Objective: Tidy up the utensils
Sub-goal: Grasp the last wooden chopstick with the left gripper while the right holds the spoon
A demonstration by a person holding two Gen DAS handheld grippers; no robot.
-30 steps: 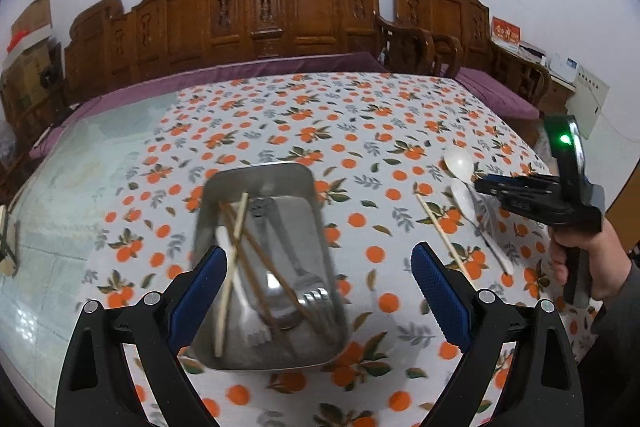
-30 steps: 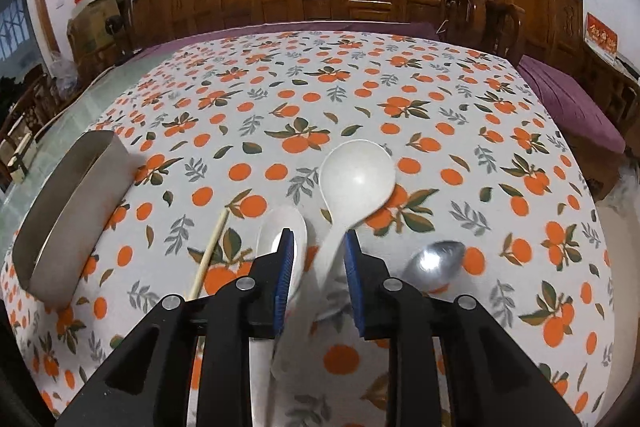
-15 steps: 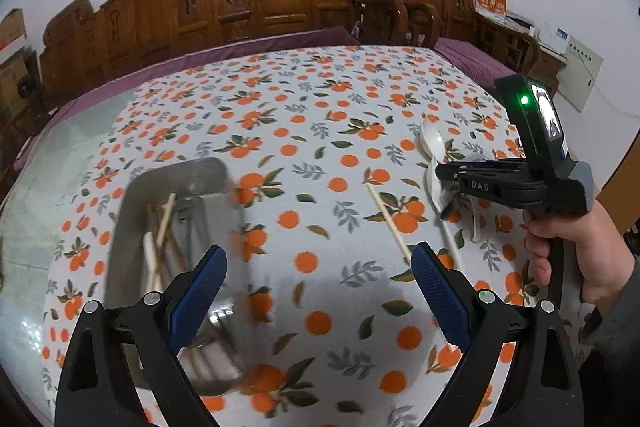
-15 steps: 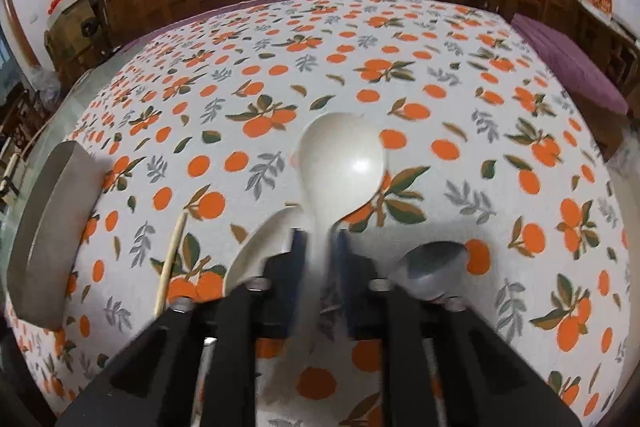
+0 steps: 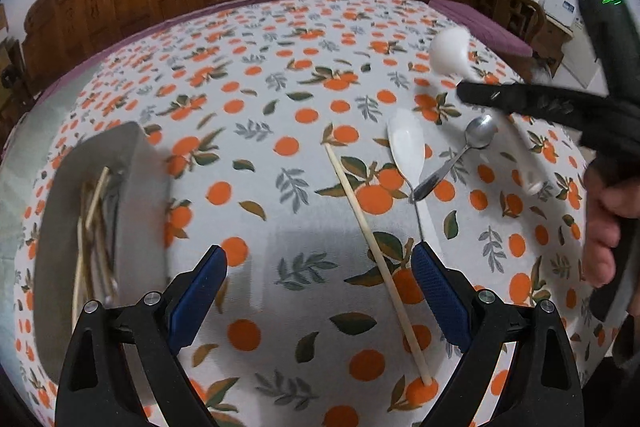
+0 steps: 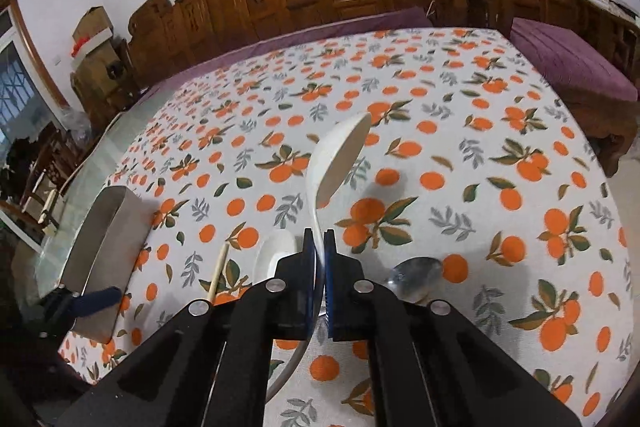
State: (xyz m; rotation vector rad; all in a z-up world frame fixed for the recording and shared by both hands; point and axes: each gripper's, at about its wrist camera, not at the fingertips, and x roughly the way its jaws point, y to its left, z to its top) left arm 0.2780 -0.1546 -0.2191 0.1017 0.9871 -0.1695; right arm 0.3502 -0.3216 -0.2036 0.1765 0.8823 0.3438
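Light: even, indoor, soft shadows under the hand-held gripper (image 5: 318,291).
Blur: metal tray (image 5: 60,211) smeared, probably motion.
Edges: fisheye-bent, dark corners.

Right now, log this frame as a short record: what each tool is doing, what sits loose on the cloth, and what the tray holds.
right tool: shut on the white ladle by its handle, bowl raised off the cloth
left tool: open, holding nothing, over the chopstick
loose on tablecloth: chopstick, white spoon, metal spoon
metal tray: at the left, holds chopsticks and other utensils, blurred
task state: ladle not yet in tray
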